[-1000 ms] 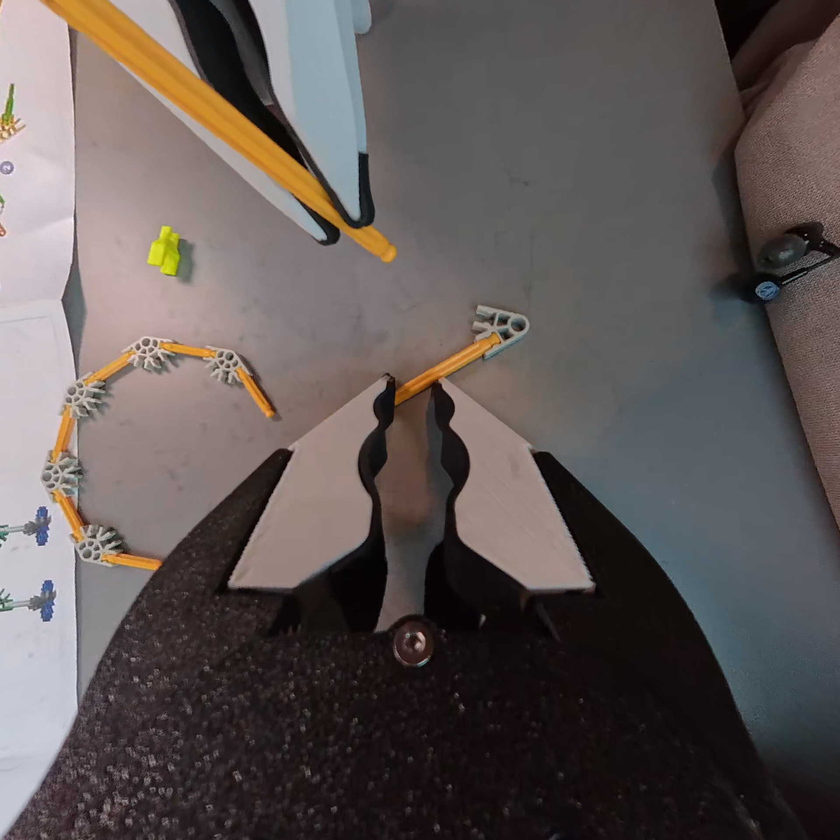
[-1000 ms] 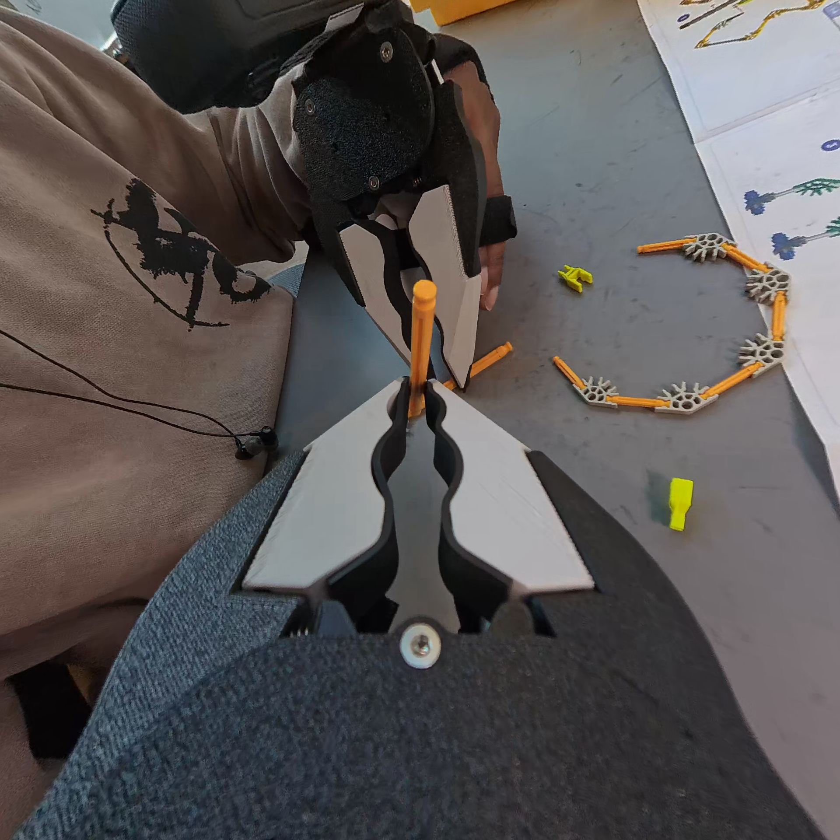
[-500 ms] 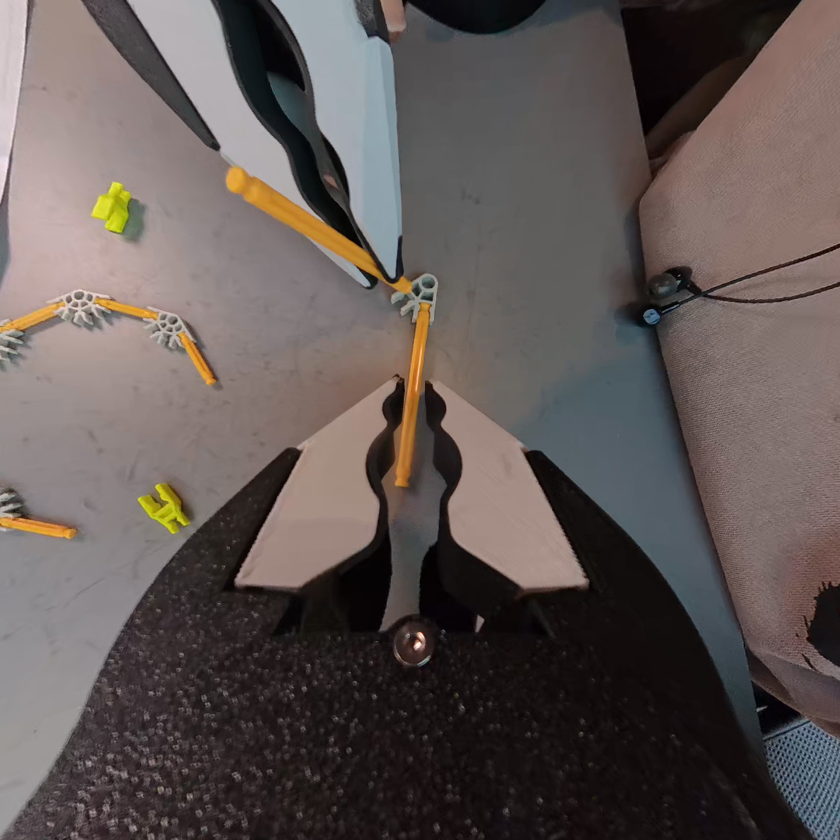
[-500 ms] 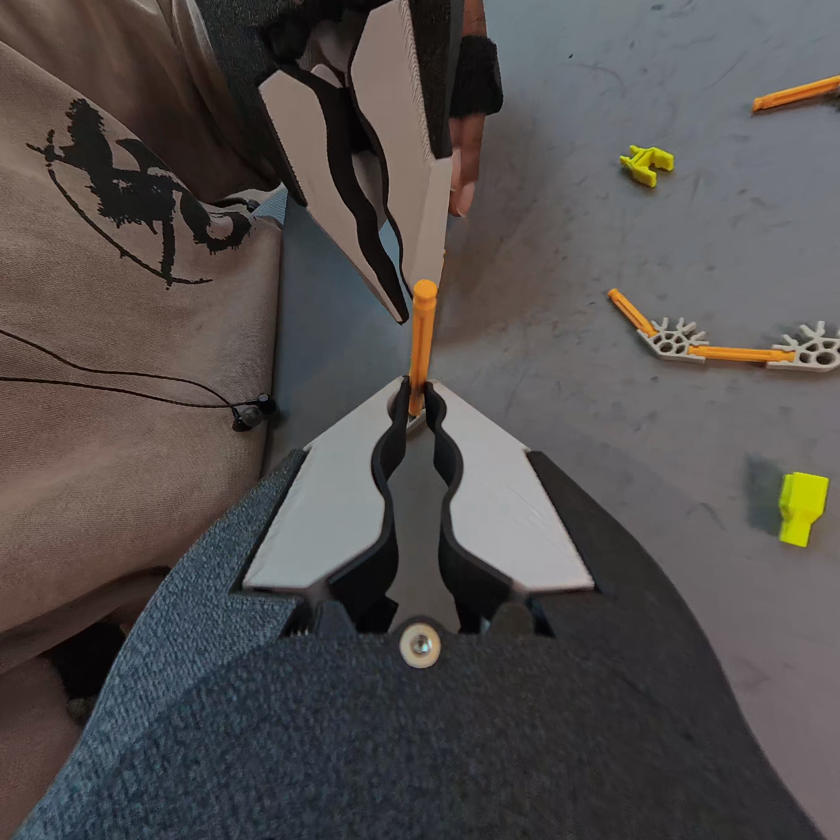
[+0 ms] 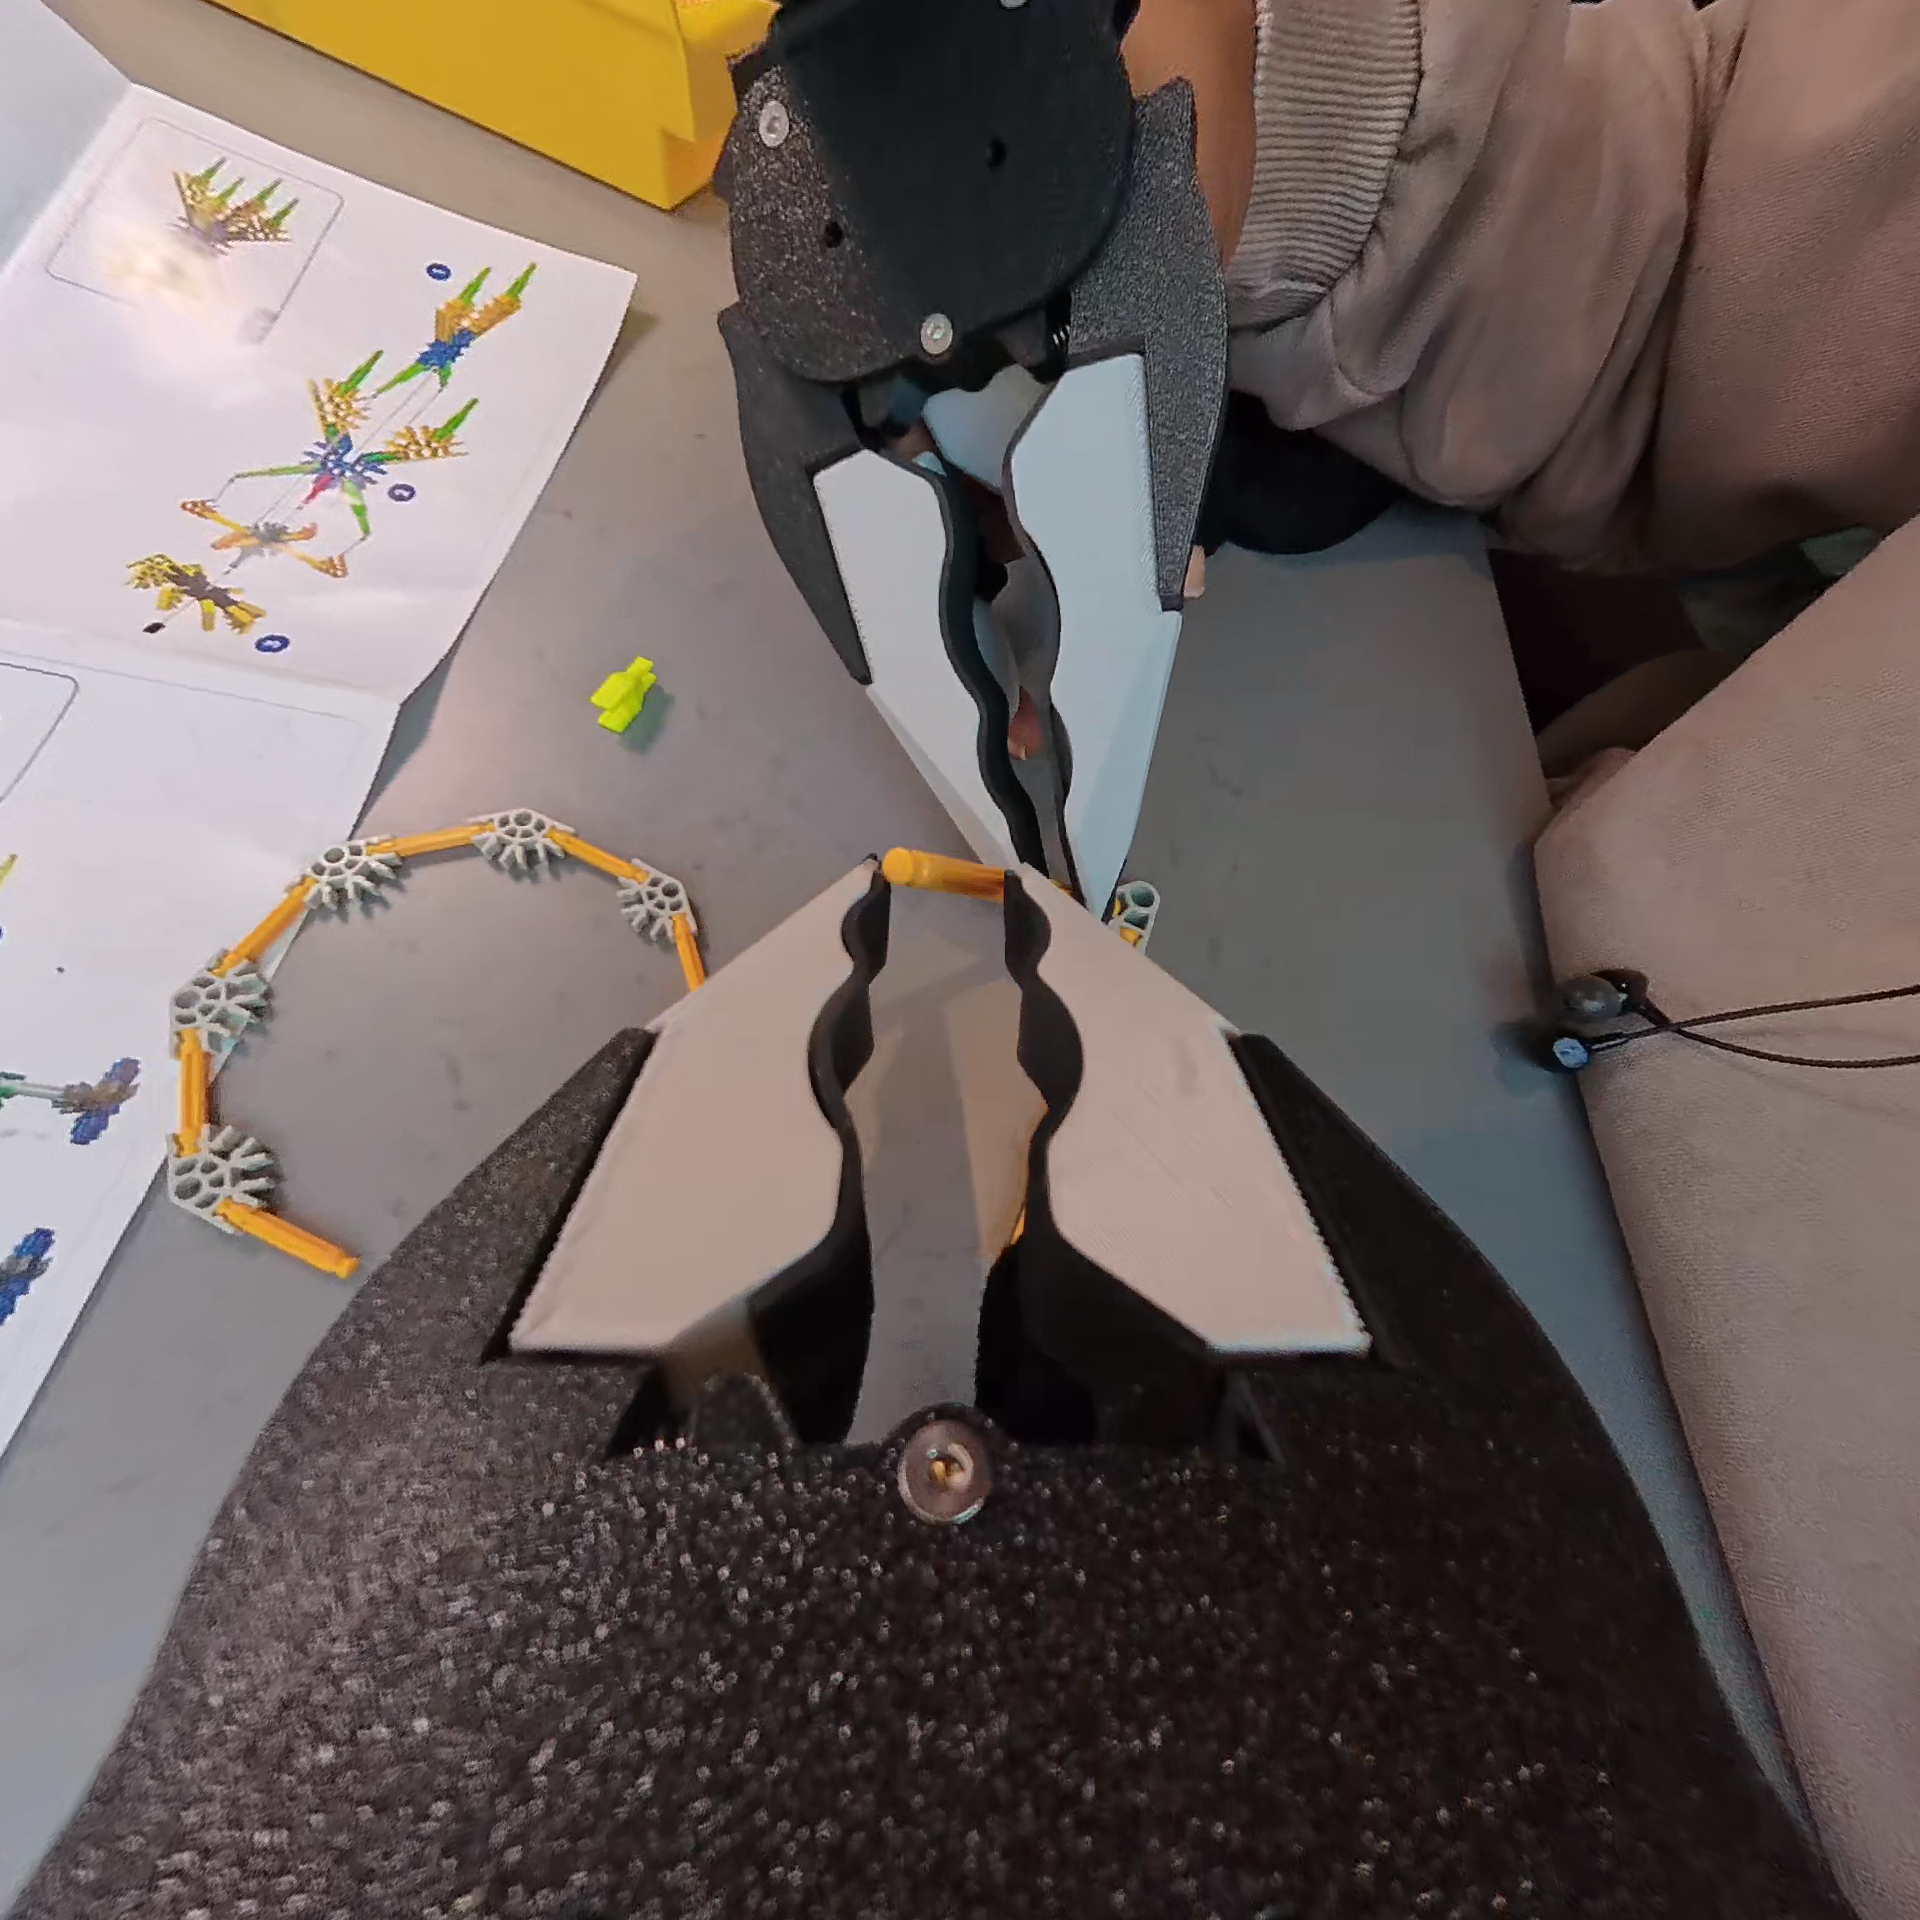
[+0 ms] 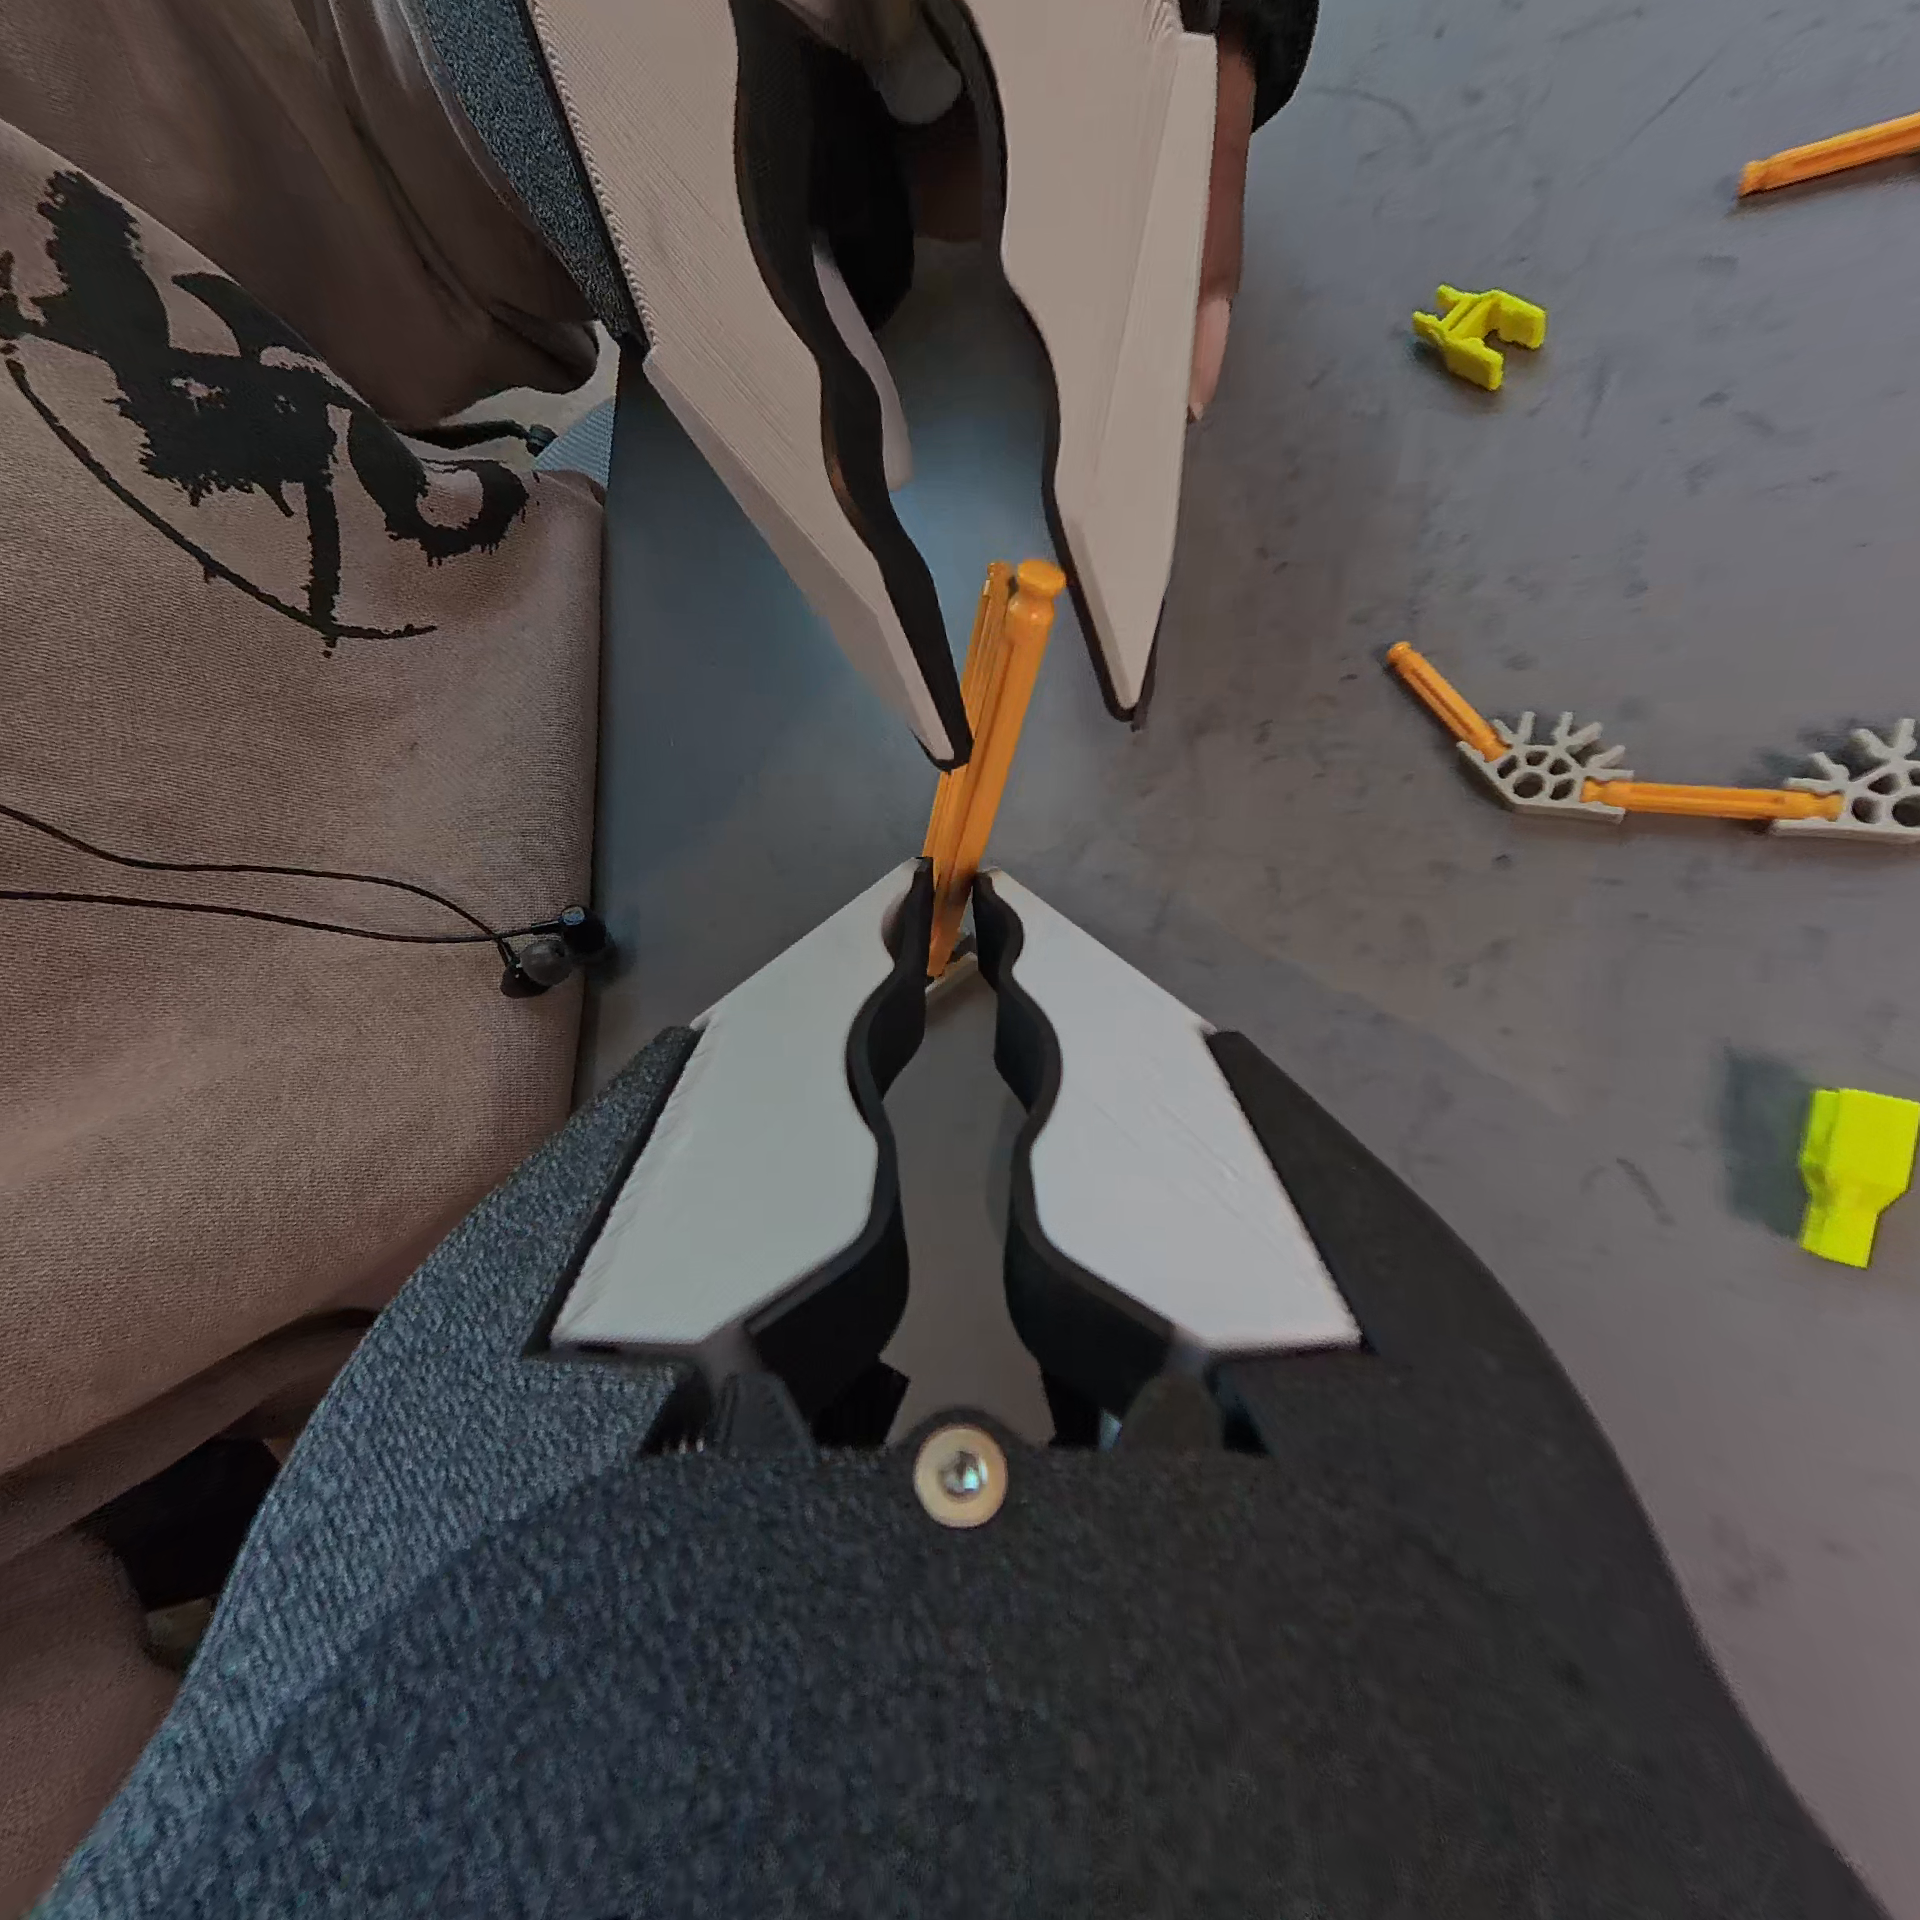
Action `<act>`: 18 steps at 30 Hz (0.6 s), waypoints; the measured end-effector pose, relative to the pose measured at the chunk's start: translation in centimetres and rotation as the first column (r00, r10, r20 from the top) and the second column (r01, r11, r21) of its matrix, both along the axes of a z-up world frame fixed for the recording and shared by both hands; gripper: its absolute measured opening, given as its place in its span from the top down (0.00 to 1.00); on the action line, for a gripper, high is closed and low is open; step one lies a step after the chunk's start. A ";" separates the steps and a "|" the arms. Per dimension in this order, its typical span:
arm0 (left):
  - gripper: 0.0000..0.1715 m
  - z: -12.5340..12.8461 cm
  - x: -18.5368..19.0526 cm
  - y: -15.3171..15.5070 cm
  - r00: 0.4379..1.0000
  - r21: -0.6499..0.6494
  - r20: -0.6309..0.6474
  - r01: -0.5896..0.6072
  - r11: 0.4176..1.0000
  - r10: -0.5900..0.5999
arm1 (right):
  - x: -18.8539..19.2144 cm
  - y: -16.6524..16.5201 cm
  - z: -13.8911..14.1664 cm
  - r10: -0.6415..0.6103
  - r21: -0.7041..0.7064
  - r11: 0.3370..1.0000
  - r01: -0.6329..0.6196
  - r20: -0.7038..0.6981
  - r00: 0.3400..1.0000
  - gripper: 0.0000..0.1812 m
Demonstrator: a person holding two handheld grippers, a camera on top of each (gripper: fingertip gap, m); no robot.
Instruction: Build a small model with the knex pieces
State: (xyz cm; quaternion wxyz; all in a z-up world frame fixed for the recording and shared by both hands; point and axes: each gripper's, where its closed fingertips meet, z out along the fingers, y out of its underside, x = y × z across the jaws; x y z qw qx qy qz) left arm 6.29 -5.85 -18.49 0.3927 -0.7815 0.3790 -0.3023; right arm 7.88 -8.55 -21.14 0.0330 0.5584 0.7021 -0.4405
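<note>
Right at the middle of both views sits a short orange rod (image 6: pixel 995 717), and everything else is placed from it. The right gripper (image 6: pixel 951 881) has its jaws pinched narrow on the rod's near end, so the rod sticks out forward from between its tips, above the grey table (image 5: pixel 1309 790). A second orange strip lies tight against the rod (whether it is a separate rod I cannot tell). A small grey connector (image 5: pixel 1135 908) shows just past the rod's gripped end, close by the right gripper's tips.

The left gripper (image 5: pixel 943 878) meets the rod from the opposite side with its jaws set clearly apart. The rod's free, rounded end lies in the gap between the two fingers, and neither pad presses on it. In the left wrist view the rod lies crosswise at the fingertips.

Beside the rod, well apart from it, an arc of orange rods and grey snowflake connectors (image 5: pixel 353 935) lies flat on the table. Beyond that arc from the rod lies a white instruction sheet (image 5: pixel 260 436), with a yellow box (image 5: pixel 540 73) behind it. A lime clip (image 5: pixel 623 694) lies between the rod and the sheet. On the rod's other side, a person's beige sweatshirt (image 6: pixel 260 748) comes up to the table edge, with a black earbud (image 6: pixel 540 956) lying on it.
</note>
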 end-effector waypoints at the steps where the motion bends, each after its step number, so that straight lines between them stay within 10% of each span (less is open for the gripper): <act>1: 0.88 0.0 0.0 0.0 1.000 -0.008 0.009 0.000 1.000 0.001 | 0.0 0.0 0.0 0.000 0.001 1.000 0.000 0.001 1.000 0.96; 18: 0.91 -3.5 -1.2 -0.4 0.984 -0.054 -0.175 -0.005 0.999 -0.005 | 0.5 2.8 1.0 -0.041 0.213 0.976 0.051 -0.049 0.998 0.93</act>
